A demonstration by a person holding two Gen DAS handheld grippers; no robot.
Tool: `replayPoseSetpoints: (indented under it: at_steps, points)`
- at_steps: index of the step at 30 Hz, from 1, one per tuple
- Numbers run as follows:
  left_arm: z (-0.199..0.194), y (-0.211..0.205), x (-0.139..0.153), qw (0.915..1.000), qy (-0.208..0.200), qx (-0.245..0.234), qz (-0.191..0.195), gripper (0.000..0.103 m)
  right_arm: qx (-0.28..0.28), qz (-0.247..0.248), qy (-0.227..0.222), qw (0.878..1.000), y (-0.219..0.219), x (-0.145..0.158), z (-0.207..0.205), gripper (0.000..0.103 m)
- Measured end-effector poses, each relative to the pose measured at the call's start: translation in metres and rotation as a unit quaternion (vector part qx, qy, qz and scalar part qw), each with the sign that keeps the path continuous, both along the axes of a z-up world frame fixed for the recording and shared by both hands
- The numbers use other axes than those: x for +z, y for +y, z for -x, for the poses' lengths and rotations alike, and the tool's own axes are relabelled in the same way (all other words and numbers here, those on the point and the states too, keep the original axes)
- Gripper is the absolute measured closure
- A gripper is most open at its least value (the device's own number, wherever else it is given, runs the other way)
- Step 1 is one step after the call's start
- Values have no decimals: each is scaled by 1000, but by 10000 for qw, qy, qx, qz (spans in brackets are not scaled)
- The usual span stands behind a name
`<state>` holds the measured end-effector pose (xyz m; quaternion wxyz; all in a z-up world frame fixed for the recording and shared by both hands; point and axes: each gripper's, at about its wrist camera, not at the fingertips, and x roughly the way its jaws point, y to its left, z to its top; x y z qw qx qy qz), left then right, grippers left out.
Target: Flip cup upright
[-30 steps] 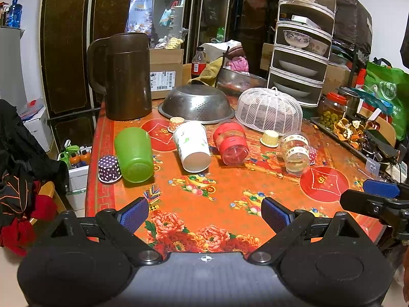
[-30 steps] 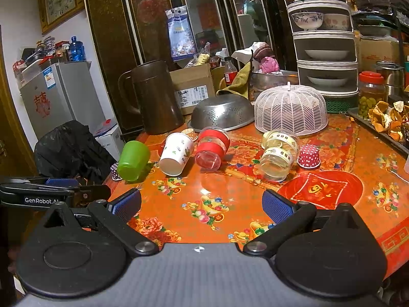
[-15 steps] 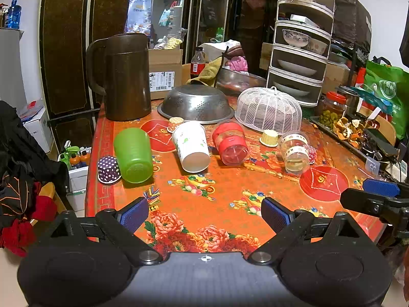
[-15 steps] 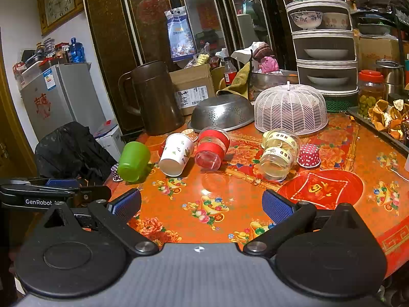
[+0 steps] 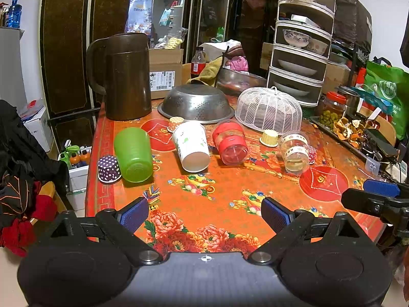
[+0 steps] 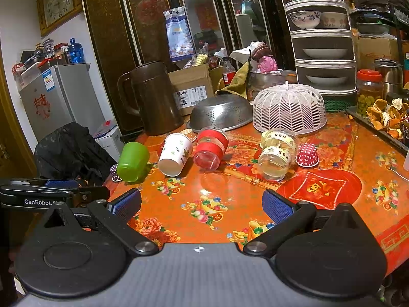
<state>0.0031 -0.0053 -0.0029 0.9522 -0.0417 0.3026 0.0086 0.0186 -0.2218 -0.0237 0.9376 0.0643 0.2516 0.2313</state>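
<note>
Several cups lie on their sides in a row on the orange flowered table: a green cup, a white paper cup, a red-banded clear cup and a clear cup with a printed band. They also show in the right wrist view: green cup, white cup, red-banded cup, clear cup. My left gripper is open and empty, near the table's front edge. My right gripper is open and empty, also short of the cups.
Small cupcake liners lie by the cups: purple dotted, red dotted, yellow. Behind stand a brown jug, an upturned steel colander, a white mesh food cover and a tiered rack.
</note>
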Motion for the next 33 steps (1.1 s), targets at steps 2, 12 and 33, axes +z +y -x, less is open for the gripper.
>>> replayPoseSetpoints:
  at_steps: [2,12,33]
  points:
    - [0,0,0,10000,0,-1,2,7,-4,1,4,10000,0,0,0,1]
    - [1,0,1,10000,7,-2,1,7,-3,-6,15,10000,-1,0,0,1]
    - [1,2,0,10000,33,24,8,7,-1,-11,26,10000,-1,0,0,1]
